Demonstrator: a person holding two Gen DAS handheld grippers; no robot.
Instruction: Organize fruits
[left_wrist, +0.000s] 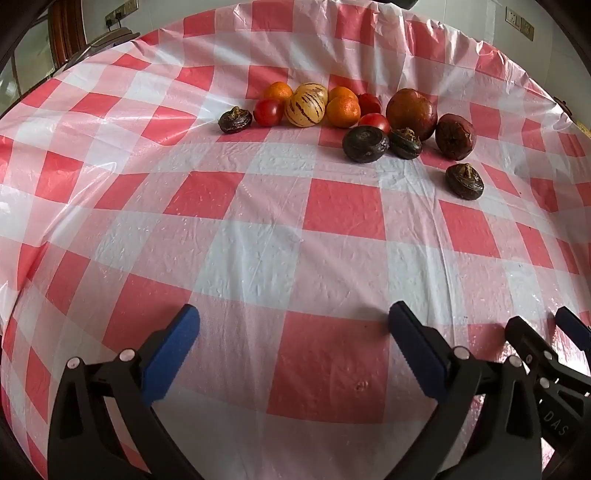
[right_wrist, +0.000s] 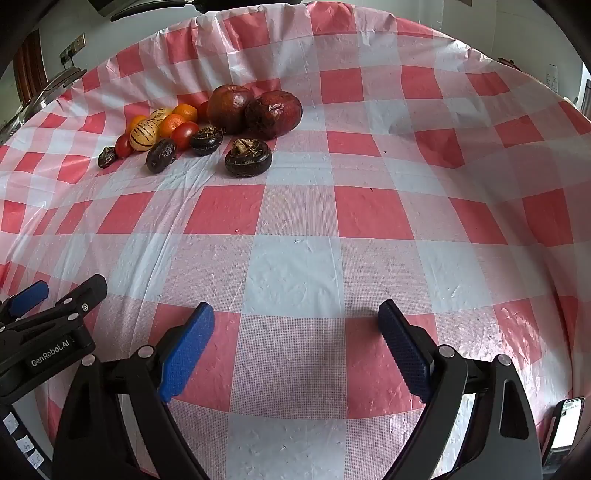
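A cluster of fruit lies at the far side of the red-and-white checked tablecloth. It holds oranges, red tomatoes, striped yellow melons, two large dark red fruits and several dark brown water chestnuts. One chestnut lies apart, nearest me. In the right wrist view the same cluster sits far left, with a chestnut in front. My left gripper is open and empty, well short of the fruit. My right gripper is open and empty too.
The right gripper's fingers show at the left view's lower right; the left gripper shows at the right view's lower left. A phone lies at the table's near right edge. Wall sockets are behind the table.
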